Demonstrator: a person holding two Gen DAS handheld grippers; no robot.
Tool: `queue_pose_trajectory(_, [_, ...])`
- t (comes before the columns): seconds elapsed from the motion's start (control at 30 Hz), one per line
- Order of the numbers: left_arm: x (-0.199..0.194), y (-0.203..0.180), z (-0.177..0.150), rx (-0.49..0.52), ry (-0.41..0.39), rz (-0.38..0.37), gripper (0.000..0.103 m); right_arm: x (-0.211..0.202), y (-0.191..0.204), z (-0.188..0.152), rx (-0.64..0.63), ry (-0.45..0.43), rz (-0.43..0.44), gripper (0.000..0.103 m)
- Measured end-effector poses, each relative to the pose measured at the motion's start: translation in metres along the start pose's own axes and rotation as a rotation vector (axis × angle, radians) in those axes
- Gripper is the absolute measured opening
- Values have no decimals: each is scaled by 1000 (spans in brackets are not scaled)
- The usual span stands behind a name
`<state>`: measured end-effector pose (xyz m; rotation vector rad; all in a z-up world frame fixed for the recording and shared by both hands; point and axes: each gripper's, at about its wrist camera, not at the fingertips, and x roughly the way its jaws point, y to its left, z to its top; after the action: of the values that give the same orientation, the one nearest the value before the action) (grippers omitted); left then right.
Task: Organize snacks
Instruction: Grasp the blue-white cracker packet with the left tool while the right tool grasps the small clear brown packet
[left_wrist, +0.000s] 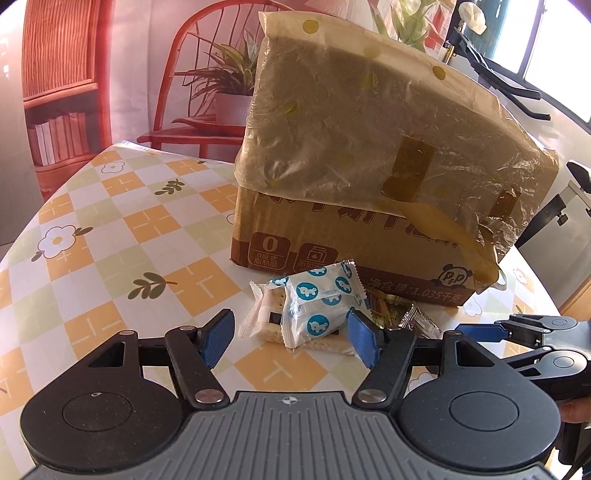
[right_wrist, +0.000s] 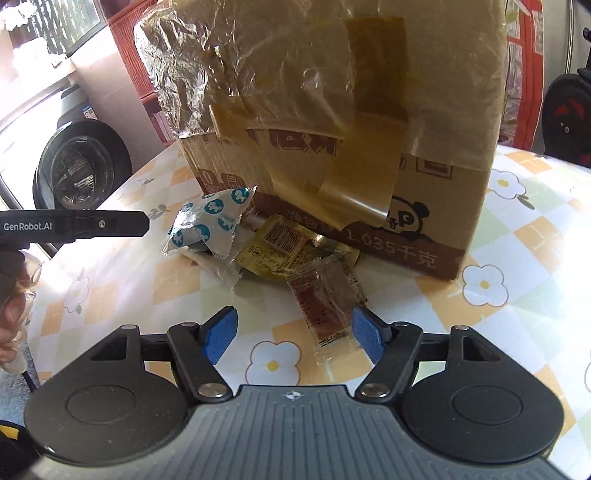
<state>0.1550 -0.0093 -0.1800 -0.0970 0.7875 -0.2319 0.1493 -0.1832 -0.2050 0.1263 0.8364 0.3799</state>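
A brown cardboard box (left_wrist: 369, 221) lined with a crinkled plastic bag stands on the table; it also shows in the right wrist view (right_wrist: 369, 92). Small snack packets lie in front of it. A white packet with blue dots (left_wrist: 321, 302) rests on a clear cracker packet (left_wrist: 264, 317). My left gripper (left_wrist: 291, 332) is open, its fingers either side of the dotted packet, not closed on it. In the right wrist view the dotted packet (right_wrist: 207, 225), a yellow packet (right_wrist: 284, 247) and a clear brown packet (right_wrist: 325, 306) lie together. My right gripper (right_wrist: 293, 332) is open just before the brown packet.
The table carries a checked cloth with flowers (left_wrist: 110, 229). A backdrop printed with a red chair and plant (left_wrist: 207, 92) hangs behind it. The right gripper shows at the right edge of the left wrist view (left_wrist: 517, 328). The left gripper's finger (right_wrist: 92, 223) reaches in from the left.
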Motion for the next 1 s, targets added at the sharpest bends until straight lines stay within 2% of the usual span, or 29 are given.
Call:
queue_pose_trajectory(0.13, [-2, 0, 0, -10, -3, 3, 69, 21, -3, 11, -115, -8, -78, 72])
queue_pose_trajectory(0.27, [-2, 1, 0, -8, -2, 1, 69, 33, -8, 8, -111, -1, -68, 71])
queue_pose_trajectory(0.33, [-1, 0, -1, -3, -4, -11, 69, 29, -7, 1, -116, -26, -88, 64])
queue_pose_trajectory(0.4, [2, -2, -1, 3, 1, -19, 70, 24, -7, -7, -106, -53, -99, 51])
queue_pose_trajectory(0.5, [8, -6, -1, 15, 11, -18, 70, 20, -9, -14, -88, -87, -99, 46])
queue_pose_trajectory(0.7, [22, -11, 6, 12, 24, -9, 71, 14, -11, -36, -53, -173, -111, 44])
queue_pose_trajectory(1.0, [56, -20, 17, -19, 34, 18, 71, 22, -4, -34, -71, -181, -125, 44])
